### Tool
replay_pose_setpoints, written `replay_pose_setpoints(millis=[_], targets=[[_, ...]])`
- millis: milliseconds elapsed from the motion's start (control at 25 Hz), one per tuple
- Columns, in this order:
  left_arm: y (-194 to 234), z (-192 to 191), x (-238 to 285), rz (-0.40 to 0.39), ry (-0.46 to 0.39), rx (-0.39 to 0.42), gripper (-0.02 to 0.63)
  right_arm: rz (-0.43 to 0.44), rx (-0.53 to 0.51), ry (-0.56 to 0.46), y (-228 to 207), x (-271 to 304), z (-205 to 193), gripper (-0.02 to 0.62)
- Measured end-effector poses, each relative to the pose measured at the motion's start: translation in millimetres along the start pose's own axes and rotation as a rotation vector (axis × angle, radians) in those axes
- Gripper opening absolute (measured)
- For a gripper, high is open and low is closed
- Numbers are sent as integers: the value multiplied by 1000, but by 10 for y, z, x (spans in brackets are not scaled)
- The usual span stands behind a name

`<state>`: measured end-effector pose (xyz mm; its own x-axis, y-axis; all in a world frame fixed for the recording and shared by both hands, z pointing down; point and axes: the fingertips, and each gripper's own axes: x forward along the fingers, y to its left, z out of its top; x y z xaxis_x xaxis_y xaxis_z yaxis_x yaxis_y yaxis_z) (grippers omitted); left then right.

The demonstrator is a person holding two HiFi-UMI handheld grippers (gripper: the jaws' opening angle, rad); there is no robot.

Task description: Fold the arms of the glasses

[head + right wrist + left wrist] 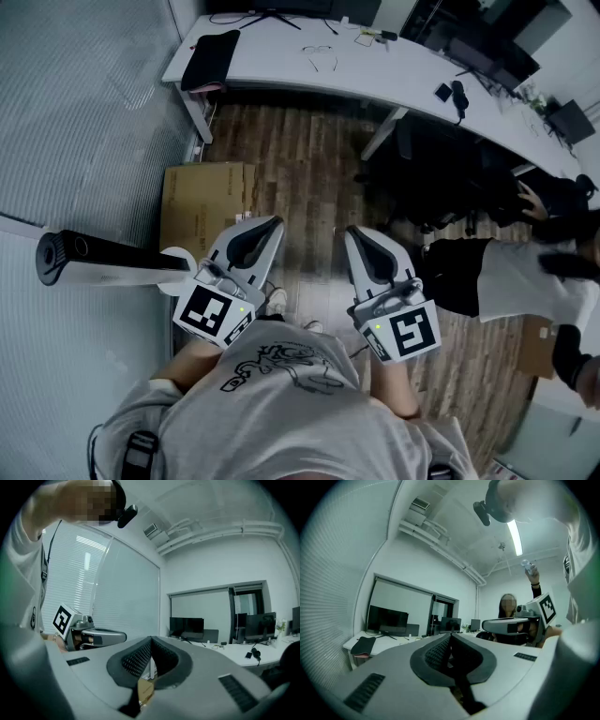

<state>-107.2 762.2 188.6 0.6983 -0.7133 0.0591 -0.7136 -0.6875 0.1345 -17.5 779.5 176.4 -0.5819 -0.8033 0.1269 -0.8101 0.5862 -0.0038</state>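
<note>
The glasses [321, 58], a thin wire frame with the arms spread, lie on the white table [281, 70] far ahead of me. Both grippers are held close to my body, well short of the table and over the wooden floor. My left gripper [274, 224] is shut with nothing between its pads, and its closed tip [450, 635] points level toward the table. My right gripper [353, 232] is likewise shut and empty, its dark pads [140, 658] meeting at the tip [151, 639]. Each gripper shows in the other's view, side by side.
A black pouch [211, 58] lies at the table's left end, with cables and small items further right. A cardboard box [202, 202] lies on the floor by the table leg. A white tube with a black end [94, 255] sticks out at left. A black chair [441, 178] and a seated person [525, 267] are at right.
</note>
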Motion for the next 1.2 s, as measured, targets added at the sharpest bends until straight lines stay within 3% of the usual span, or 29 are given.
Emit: replay_pose_setpoints(millis=[640, 960, 1200], targets=[[438, -75, 261, 6, -6, -11, 21, -43, 22, -37, -270, 435, -48, 10], [835, -33, 926, 31, 8, -7, 21, -25, 34, -37, -889, 940, -69, 9], [1126, -84, 1684, 42, 31, -9, 21, -37, 47, -34, -1621, 1287, -159, 9]])
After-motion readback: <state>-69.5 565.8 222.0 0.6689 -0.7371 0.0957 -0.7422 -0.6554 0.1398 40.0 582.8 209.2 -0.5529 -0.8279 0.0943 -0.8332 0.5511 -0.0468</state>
